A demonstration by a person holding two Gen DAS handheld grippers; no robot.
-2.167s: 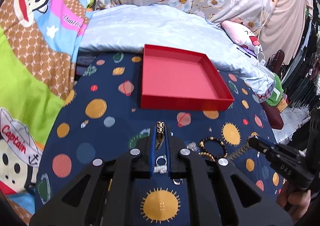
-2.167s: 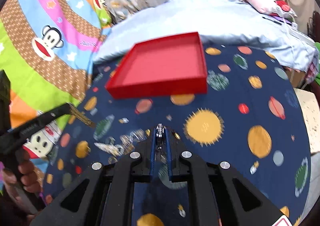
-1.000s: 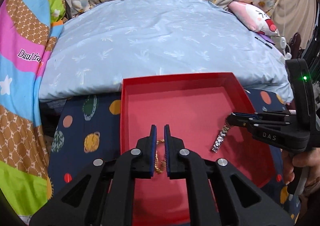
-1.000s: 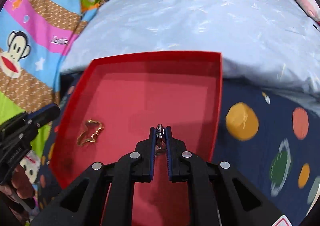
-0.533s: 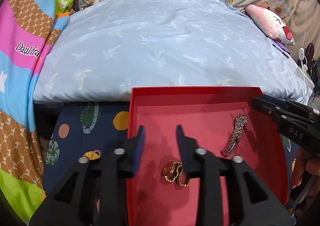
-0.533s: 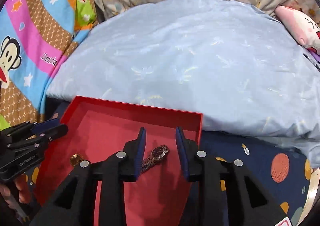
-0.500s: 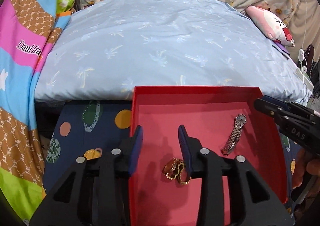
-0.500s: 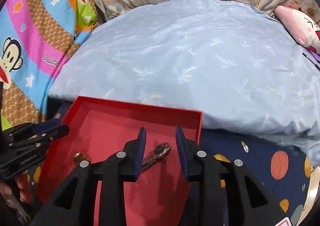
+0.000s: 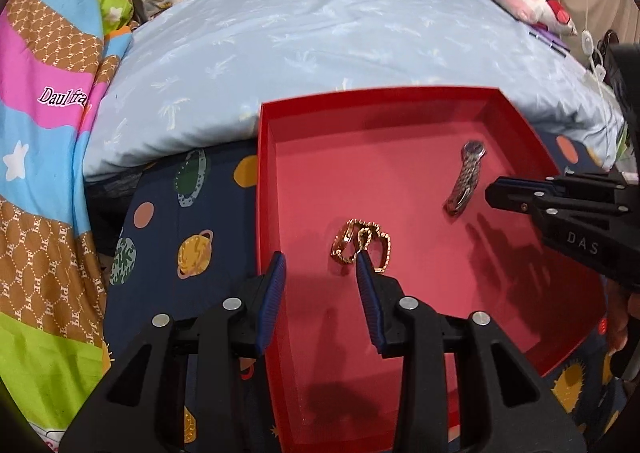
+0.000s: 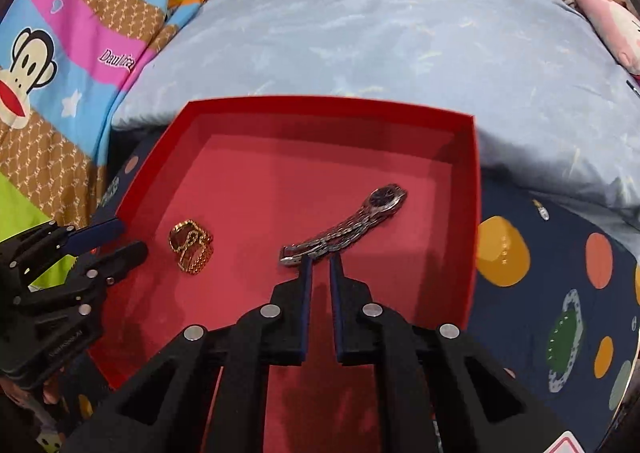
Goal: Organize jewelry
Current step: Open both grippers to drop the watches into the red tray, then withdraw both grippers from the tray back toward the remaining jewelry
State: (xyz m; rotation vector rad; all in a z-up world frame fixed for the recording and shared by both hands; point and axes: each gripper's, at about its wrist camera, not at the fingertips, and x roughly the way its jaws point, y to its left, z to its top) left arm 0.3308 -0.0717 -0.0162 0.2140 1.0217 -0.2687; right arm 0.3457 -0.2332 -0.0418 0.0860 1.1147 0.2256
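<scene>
A red tray lies on the dark planet-print blanket. In it are a crumpled gold chain and a silver wristwatch, lying apart. My left gripper hangs open over the tray's left side with nothing between its fingers; the chain lies just past its right fingertip. In the right wrist view the watch lies stretched out and the gold chain sits to its left. My right gripper is closing, down to a thin slit, with nothing between the jaws. The strap's end lies just beyond its tips.
A pale blue quilt bulges right behind the tray. A bright cartoon-monkey blanket rises on the left. A pink plush and white cables lie at the far right. Planet-print blanket stretches to the right of the tray.
Both grippers let go: the chain and the watch now lie loose in the tray. Since half a second ago the left gripper sank toward the tray and the right jaws narrowed.
</scene>
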